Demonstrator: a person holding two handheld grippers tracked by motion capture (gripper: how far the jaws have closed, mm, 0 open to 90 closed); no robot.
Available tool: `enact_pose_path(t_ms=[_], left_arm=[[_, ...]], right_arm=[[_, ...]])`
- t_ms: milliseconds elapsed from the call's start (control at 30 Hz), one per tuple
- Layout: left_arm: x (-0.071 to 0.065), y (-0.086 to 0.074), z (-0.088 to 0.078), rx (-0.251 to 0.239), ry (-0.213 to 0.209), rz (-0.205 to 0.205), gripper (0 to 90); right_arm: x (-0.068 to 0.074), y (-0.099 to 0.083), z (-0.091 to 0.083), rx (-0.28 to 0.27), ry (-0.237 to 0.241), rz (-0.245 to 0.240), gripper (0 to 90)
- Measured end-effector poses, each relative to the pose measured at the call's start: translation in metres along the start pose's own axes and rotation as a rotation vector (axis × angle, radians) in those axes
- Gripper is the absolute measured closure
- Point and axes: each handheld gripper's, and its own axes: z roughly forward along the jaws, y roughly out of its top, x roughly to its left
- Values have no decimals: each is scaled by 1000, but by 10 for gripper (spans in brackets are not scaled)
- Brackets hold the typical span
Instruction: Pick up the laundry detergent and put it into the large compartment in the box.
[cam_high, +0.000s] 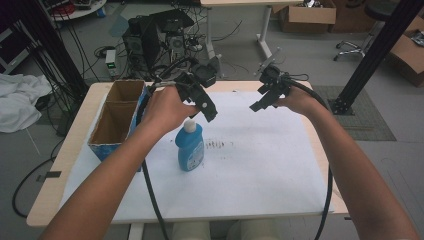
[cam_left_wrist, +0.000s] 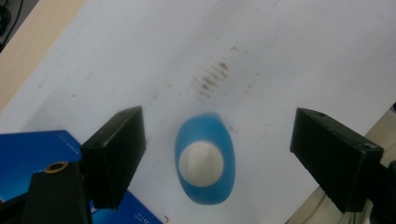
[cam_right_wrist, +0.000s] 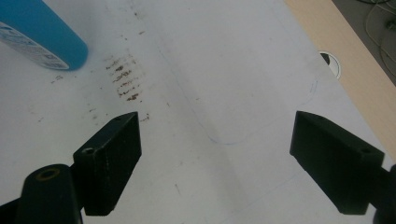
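Left tool (cam_high: 207, 107), high view: held above the blue bottle (cam_high: 190, 148), at the bottle's 12 o'clock, jaws apart and gripping nothing. Right tool (cam_high: 260, 102) hovers at 3 o'clock of the left one, well apart from the bottle, over the white sheet (cam_high: 260, 165) that covers the counter (cam_high: 67, 165). An open cardboard box (cam_high: 117, 117) with blue sides stands at the bottle's 10 o'clock, near the counter's left edge. Brown smudges (cam_high: 217, 145) mark the sheet just at 3 o'clock of the bottle.

Left gripper view: left tool (cam_left_wrist: 217, 156) looks straight down on the upright bottle (cam_left_wrist: 205, 161), whose white cap (cam_left_wrist: 201, 164) lies between the two spread jaws, touching neither. The smudges (cam_left_wrist: 212, 79) lie at 12 o'clock; the box's blue wall (cam_left_wrist: 28, 149) at 9 o'clock.

Right gripper view: right tool (cam_right_wrist: 217, 156) is wide open over bare sheet (cam_right_wrist: 224, 70); the bottle (cam_right_wrist: 42, 39) sits at 10 o'clock, the smudges (cam_right_wrist: 123, 77) just beside it.
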Motion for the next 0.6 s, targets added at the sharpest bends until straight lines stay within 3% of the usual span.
enact_pose_path(t_ms=[67,333,600], left_arm=[[0,0,0,2,2,-4,189],[3,-4,0,29,8,-81,186],[7,-9,7,56,-22,-96,188]], right_arm=[[0,0,0,0,0,-2,164],[1,0,1,-2,3,-8,164],[0,-1,3,-5,9,-5,164]])
